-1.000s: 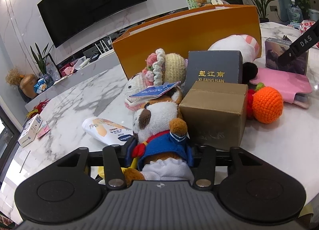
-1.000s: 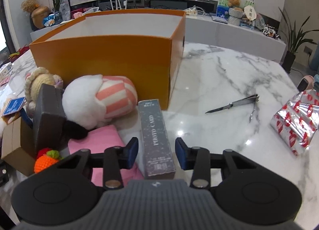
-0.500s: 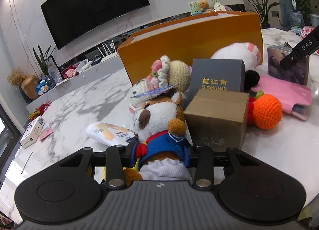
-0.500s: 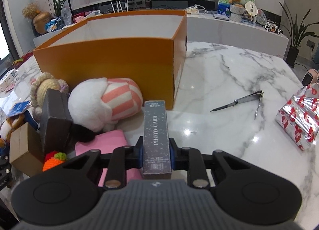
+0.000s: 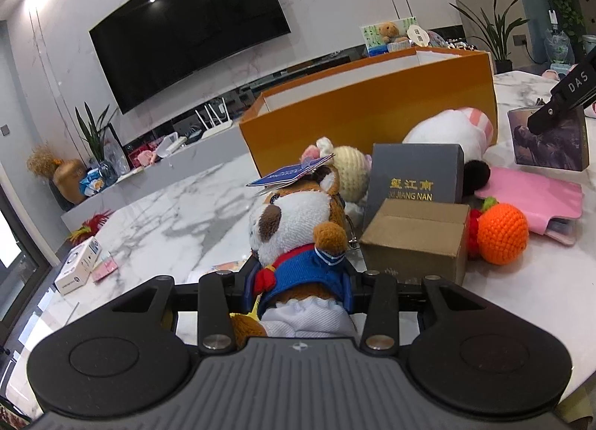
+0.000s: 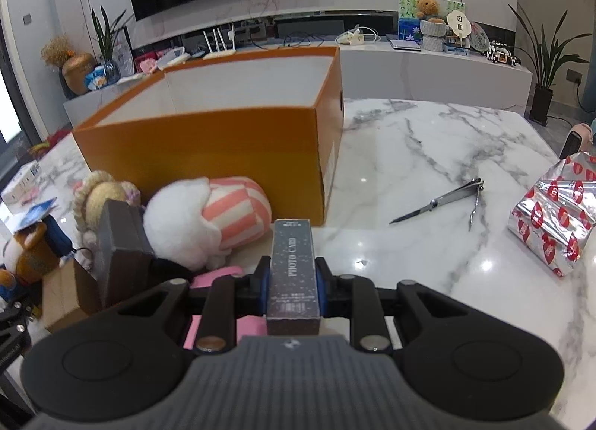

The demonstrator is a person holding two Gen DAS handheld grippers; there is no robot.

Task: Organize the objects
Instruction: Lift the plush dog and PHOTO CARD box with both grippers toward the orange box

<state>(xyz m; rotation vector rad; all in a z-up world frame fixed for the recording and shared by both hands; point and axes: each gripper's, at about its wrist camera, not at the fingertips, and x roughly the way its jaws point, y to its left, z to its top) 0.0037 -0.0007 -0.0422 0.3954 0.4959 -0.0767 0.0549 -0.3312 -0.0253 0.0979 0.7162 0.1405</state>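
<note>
My left gripper [image 5: 298, 283] is shut on a brown-and-white plush dog [image 5: 298, 229] in a blue sailor top, lifted a little off the marble table [image 5: 167, 214]; a blue tag lies on its head. My right gripper [image 6: 292, 279] is shut on a dark grey photo card box [image 6: 292, 262], held level and pointing at the open orange box [image 6: 208, 139]. The orange box [image 5: 372, 113] also stands behind the pile in the left wrist view, and the held photo card box [image 5: 551, 139] shows at the far right there.
On the table lie a grey Xi Jiang Nan box [image 5: 413, 177], a small cardboard box [image 5: 413, 240], a crocheted orange [image 5: 503, 236], a pink wallet [image 5: 536, 195], a white and pink-striped plush [image 6: 208, 221] and a crocheted doll [image 6: 100, 199]. Nail clippers [image 6: 443, 203] and a foil packet [image 6: 551, 217] lie right.
Both grippers shut, the left on the plush dog and the right on the photo card box. Both things have since risen a little off the table.
</note>
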